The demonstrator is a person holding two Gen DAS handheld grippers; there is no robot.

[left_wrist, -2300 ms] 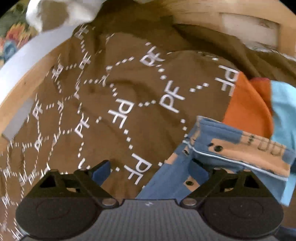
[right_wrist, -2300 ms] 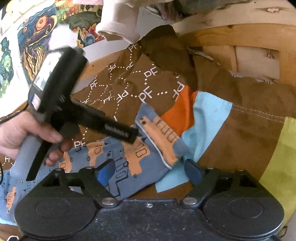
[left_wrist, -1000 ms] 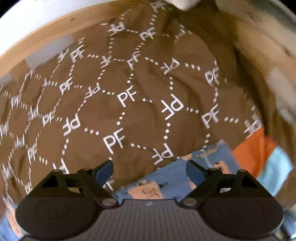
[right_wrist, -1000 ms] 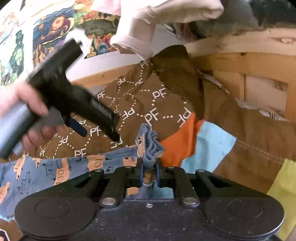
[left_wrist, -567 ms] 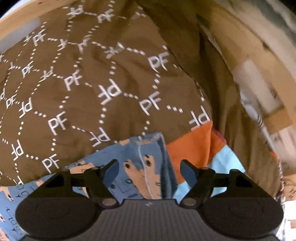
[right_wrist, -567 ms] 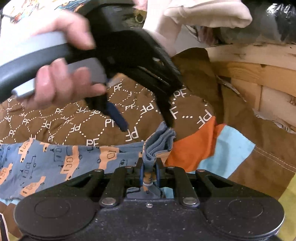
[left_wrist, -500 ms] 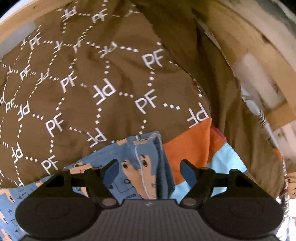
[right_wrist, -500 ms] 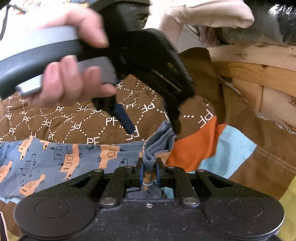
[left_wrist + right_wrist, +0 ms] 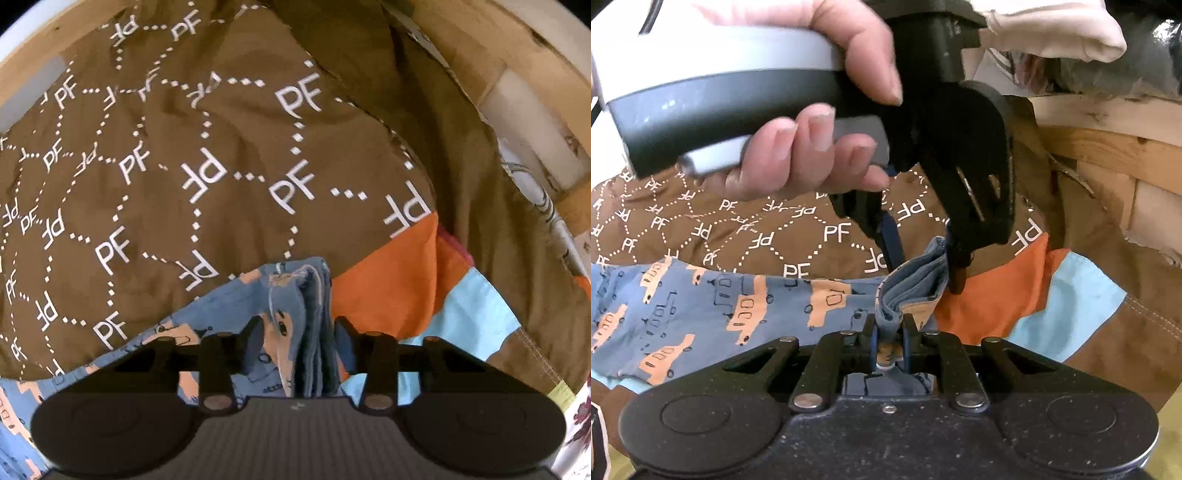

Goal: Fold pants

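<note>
**Q:** So why both on one corner?

**Me:** Right hand-held gripper [image 9: 889, 341] pinches the pants [image 9: 701, 306] bunched on the bedspread [image 9: 221, 166]; left hand-held gripper [image 9: 299, 332] has just been closing around that bunch for the handover.

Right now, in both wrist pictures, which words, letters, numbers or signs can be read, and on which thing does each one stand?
"PF": white letters repeated all over the brown blanket, joined by white dotted lines; some stand turned or mirrored.
Blue pants: only drawn orange vehicles, no readable text.
Left gripper: a small pale mark on its grey body, too small to read.
Right gripper: no text visible.
</note>
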